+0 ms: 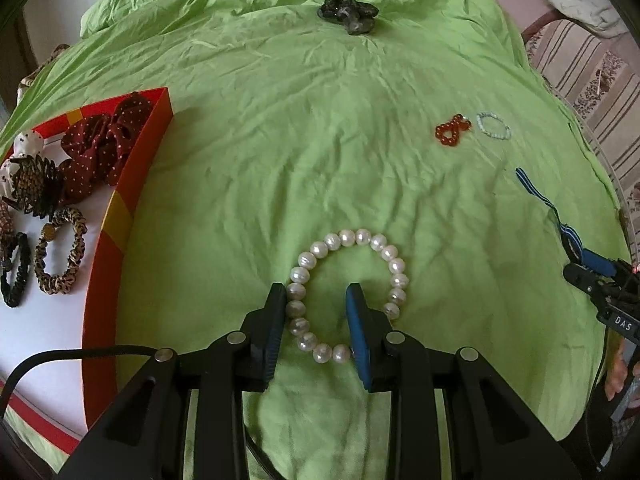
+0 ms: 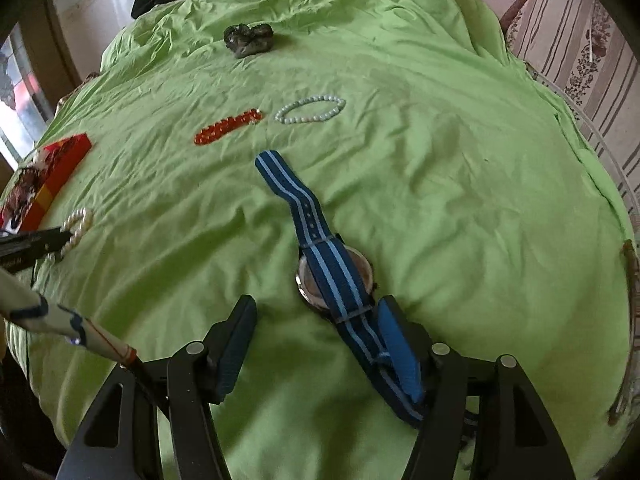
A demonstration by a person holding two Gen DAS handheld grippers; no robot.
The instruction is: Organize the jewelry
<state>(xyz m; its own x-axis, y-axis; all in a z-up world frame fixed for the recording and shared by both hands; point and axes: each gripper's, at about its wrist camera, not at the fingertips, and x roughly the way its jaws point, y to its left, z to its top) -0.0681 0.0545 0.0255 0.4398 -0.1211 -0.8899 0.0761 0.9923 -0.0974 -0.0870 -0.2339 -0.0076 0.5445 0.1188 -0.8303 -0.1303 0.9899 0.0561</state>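
Your left gripper [image 1: 318,300] straddles one side of the pearl bracelet [image 1: 347,292]: one finger stands outside the ring, just beside the pearls, and the other inside it. The pads do not look pressed on the beads, so its jaws stand apart around the strand, not clamped. The bracelet lies flat on the green sheet [image 1: 280,152], near its close edge and just beside the red box [image 1: 120,208]. That box sits at the sheet's left edge and holds a dark red dotted scrunchie [image 1: 104,144] and a leopard-print hair tie [image 1: 64,252].

Your right gripper [image 2: 316,312] is spread wide. The blue striped watch [image 2: 332,272] lies face down between its fingers, its strap touching the right finger, ungripped. Farther up the sheet lie an orange bead bracelet [image 2: 228,126] and a pale blue bead bracelet [image 2: 310,109], side by side. A dark scrunchie [image 2: 249,40] sits near the far edge.
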